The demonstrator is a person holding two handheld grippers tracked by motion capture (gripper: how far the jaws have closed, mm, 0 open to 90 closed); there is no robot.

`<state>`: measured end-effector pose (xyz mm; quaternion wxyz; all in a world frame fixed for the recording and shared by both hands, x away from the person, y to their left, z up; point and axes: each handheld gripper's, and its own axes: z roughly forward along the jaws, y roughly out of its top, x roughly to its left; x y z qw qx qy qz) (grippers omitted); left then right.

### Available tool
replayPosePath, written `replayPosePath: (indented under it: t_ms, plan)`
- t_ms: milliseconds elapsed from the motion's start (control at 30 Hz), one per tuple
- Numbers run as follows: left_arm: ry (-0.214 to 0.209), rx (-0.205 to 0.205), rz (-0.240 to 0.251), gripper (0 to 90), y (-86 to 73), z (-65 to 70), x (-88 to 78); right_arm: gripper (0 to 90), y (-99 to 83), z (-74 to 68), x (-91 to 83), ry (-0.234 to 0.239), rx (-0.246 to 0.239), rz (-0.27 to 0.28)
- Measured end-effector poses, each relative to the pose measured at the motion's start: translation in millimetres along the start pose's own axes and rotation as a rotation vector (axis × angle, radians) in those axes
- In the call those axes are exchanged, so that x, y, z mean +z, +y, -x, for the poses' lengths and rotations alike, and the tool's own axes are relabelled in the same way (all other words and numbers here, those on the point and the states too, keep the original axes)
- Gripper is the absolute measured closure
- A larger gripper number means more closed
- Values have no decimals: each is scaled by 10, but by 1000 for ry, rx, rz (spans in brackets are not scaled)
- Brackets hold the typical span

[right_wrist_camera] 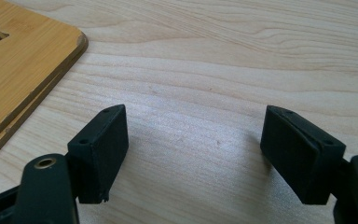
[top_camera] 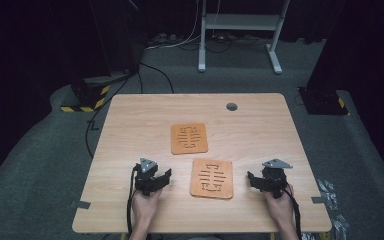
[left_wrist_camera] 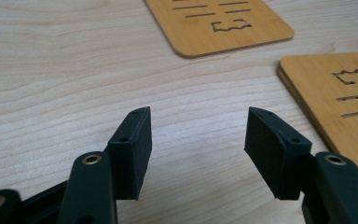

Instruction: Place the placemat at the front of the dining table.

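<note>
Two orange-brown wooden boards with cut slots lie on the table (top_camera: 130, 130). The far board (top_camera: 189, 138) (left_wrist_camera: 214, 23) sits near the middle. The near board (top_camera: 211, 178) (left_wrist_camera: 335, 98) (right_wrist_camera: 18, 65) lies between my hands, and its edge shows two stacked layers in the right gripper view. My left gripper (top_camera: 156, 176) (left_wrist_camera: 198, 114) rests low over bare wood left of the near board, open with nothing between its jaws. My right gripper (top_camera: 262, 179) (right_wrist_camera: 193, 112) is open over bare wood on the board's right.
A round grey grommet hole (top_camera: 231, 106) sits near the table's far edge. Beyond the table stand a white desk frame (top_camera: 240, 22) and a yellow-black striped base (top_camera: 87, 97), with cables on the grey floor.
</note>
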<state>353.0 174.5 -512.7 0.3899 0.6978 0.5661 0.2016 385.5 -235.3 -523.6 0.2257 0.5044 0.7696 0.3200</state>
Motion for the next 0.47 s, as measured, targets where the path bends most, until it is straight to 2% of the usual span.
replayPosePath:
  t_ms: [67,100,133,167,200,267,333,467]
  plan:
    - [12,-1,-10,399,-7,-8,32,231,0,1,0,-2,-1,1]
    - [19,14,-13,399,-7,-7,43,231,0,1,0,-2,-1,1]
    - [45,54,-25,395,-22,23,91,231,0,-1,-1,-1,1,-1]
    - [45,54,-25,388,-22,23,91,231,0,-1,-1,-1,1,-1]
    - [65,88,-53,388,-40,32,145,231,0,-5,-3,2,6,-5]
    - [92,125,-42,353,-58,65,177,231,0,-4,-2,1,5,-4]
    - [98,114,-41,348,-59,79,180,231,0,1,1,-2,-1,2]
    - [90,121,-45,321,-58,80,183,231,-1,0,4,-4,-1,6]
